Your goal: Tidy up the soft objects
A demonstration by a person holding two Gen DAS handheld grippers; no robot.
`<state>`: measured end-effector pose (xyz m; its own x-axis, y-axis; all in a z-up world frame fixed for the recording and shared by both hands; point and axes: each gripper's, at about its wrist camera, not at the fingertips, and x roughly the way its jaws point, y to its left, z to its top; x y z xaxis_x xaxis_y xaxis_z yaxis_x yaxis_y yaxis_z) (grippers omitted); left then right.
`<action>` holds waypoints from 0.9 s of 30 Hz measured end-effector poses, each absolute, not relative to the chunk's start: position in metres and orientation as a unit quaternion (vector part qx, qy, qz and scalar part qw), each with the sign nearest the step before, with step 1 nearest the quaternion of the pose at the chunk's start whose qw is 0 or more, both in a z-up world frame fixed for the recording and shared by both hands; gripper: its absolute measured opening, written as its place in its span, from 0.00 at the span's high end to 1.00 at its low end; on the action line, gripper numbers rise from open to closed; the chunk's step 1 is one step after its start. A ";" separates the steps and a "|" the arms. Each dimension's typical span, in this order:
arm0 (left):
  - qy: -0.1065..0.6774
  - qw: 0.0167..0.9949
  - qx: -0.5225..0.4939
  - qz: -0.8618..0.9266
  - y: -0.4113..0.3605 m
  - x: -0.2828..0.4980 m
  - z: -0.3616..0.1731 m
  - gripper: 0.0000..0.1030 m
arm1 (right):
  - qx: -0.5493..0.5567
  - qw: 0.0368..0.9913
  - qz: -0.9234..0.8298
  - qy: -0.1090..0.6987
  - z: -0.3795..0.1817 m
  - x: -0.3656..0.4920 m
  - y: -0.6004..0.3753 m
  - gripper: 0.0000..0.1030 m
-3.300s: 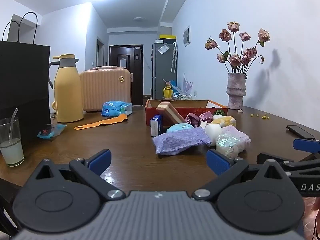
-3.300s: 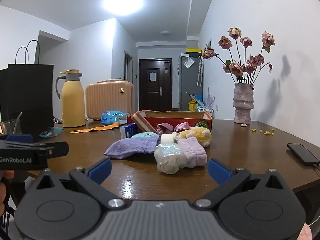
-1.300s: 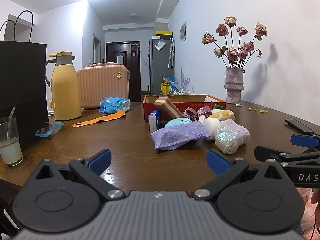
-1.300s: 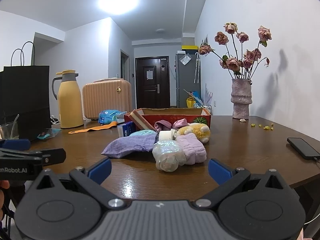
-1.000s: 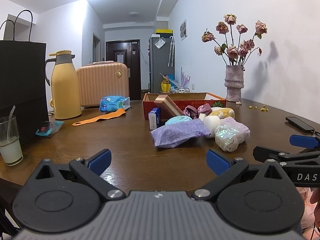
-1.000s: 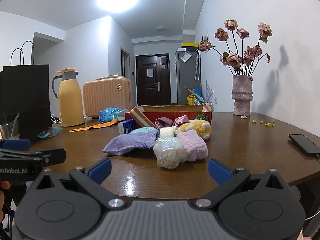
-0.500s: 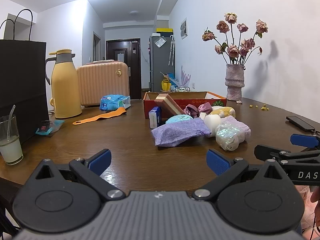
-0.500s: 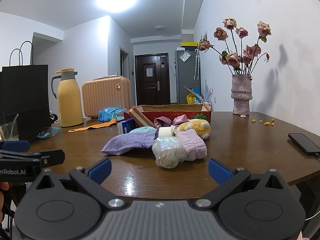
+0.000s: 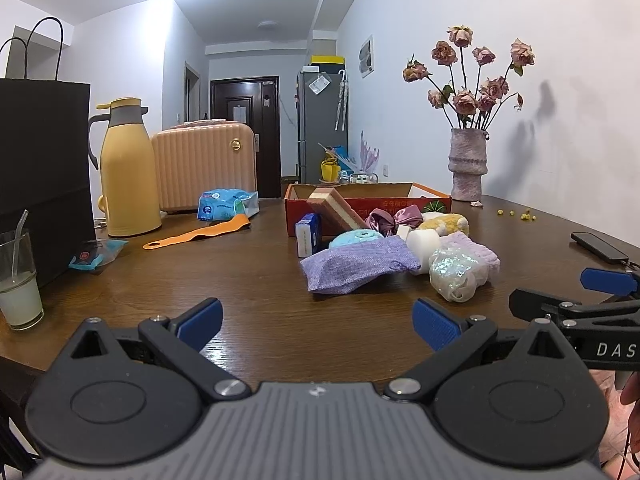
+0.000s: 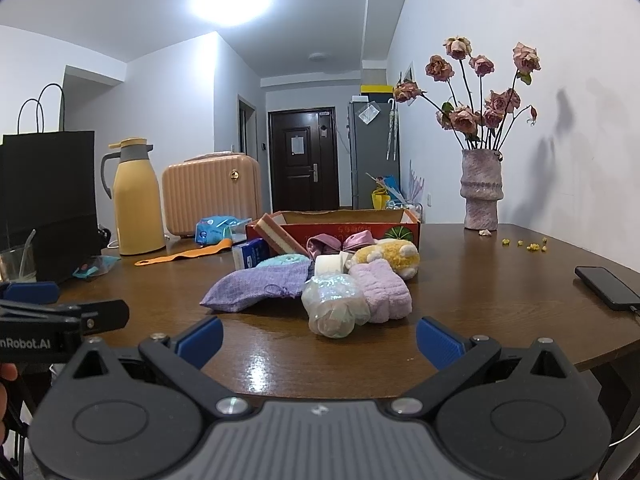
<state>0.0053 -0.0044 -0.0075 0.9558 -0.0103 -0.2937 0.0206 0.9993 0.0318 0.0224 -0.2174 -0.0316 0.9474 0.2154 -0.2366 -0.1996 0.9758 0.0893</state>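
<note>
A pile of soft things lies mid-table before a red cardboard box [image 9: 428,200] [image 10: 400,230]: a purple cloth pouch [image 9: 356,264] [image 10: 256,286], a shiny white bundle [image 9: 456,274] [image 10: 334,304], a lilac fuzzy piece [image 10: 386,292], a yellow plush toy [image 10: 390,254], a white roll [image 9: 422,242], a teal pad [image 9: 354,237], a pink satin bow [image 10: 340,242] and a striped sponge [image 9: 334,208]. My left gripper [image 9: 316,322] and right gripper [image 10: 318,338] are both open and empty, near the table's front edge, short of the pile.
A yellow thermos [image 9: 128,172], peach suitcase [image 9: 206,170], black paper bag [image 9: 40,176], glass with straw [image 9: 18,280], orange strap [image 9: 196,232] and blue packets stand at left. A flower vase [image 10: 480,190] and a phone [image 10: 610,288] are at right.
Both views have shifted only slightly; the pile sits a little nearer and lower in frame. Both grippers stay open and empty.
</note>
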 end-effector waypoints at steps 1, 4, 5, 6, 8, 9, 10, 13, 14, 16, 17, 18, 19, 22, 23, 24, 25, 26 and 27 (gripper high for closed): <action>0.150 0.989 0.017 -0.010 -0.004 0.007 -0.007 0.00 | 0.031 0.986 0.105 0.123 -0.031 0.022 -0.217 0.00; 0.142 0.989 0.022 -0.018 -0.004 0.018 -0.007 0.00 | 0.037 0.987 0.106 0.114 -0.030 0.026 -0.220 0.00; 0.137 0.990 0.029 -0.015 -0.005 0.027 -0.007 0.00 | 0.040 0.988 0.106 0.107 -0.029 0.031 -0.223 0.00; 0.139 0.990 0.036 -0.011 -0.006 0.036 -0.008 0.00 | 0.040 0.989 0.105 0.099 -0.028 0.037 -0.225 0.00; 0.143 0.989 0.045 -0.012 -0.009 0.059 -0.007 0.00 | 0.047 0.988 0.108 0.098 -0.024 0.058 -0.231 0.00; 0.147 0.988 0.047 -0.015 -0.011 0.072 -0.007 0.00 | 0.057 0.986 0.117 0.106 -0.023 0.073 -0.235 0.00; 0.151 0.987 0.045 -0.020 -0.012 0.085 -0.006 0.00 | 0.070 0.983 0.123 0.118 -0.022 0.087 -0.239 0.00; 0.168 0.985 0.033 -0.024 -0.011 0.120 -0.003 0.00 | 0.082 0.976 0.129 0.155 -0.019 0.131 -0.245 0.00; 0.176 0.984 0.025 -0.025 -0.009 0.133 -0.002 0.00 | 0.071 0.978 0.122 0.154 -0.018 0.142 -0.244 0.00; 0.196 0.980 0.006 -0.024 -0.003 0.158 0.001 0.03 | 0.051 0.979 0.119 0.157 -0.014 0.163 -0.241 0.03; 0.203 0.979 -0.001 -0.026 0.001 0.166 0.001 0.06 | 0.051 0.977 0.125 0.163 -0.012 0.173 -0.241 0.05; 0.213 0.977 -0.009 -0.028 0.005 0.177 0.001 0.12 | 0.058 0.974 0.137 0.171 -0.011 0.183 -0.241 0.12; 0.224 0.974 -0.017 -0.031 0.009 0.186 0.000 0.17 | 0.067 0.970 0.150 0.178 -0.010 0.188 -0.242 0.23; 0.275 0.958 -0.065 -0.054 0.028 0.213 -0.009 0.27 | 0.086 0.956 0.202 0.197 -0.006 0.207 -0.232 0.54; 0.288 0.952 -0.079 -0.060 0.032 0.220 -0.013 0.29 | 0.082 0.951 0.219 0.203 -0.006 0.212 -0.225 0.58; 0.301 0.947 -0.091 -0.064 0.036 0.226 -0.017 0.29 | 0.076 0.946 0.235 0.209 -0.006 0.218 -0.216 0.61; 0.310 0.943 -0.102 -0.069 0.040 0.232 -0.021 0.29 | 0.070 0.942 0.246 0.218 -0.008 0.222 -0.207 0.62; 0.314 0.940 -0.109 -0.074 0.042 0.236 -0.024 0.29 | 0.059 0.939 0.248 0.232 -0.010 0.228 -0.197 0.62; 0.320 0.937 -0.116 -0.079 0.044 0.239 -0.027 0.29 | 0.039 0.937 0.238 0.253 -0.014 0.238 -0.185 0.62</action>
<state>0.2395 0.0439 -0.0271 0.7826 -0.2232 -0.5811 0.0744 0.9603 -0.2687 0.2376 -0.1849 -0.0142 0.7587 0.4651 -0.4562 -0.4256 0.8840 0.1934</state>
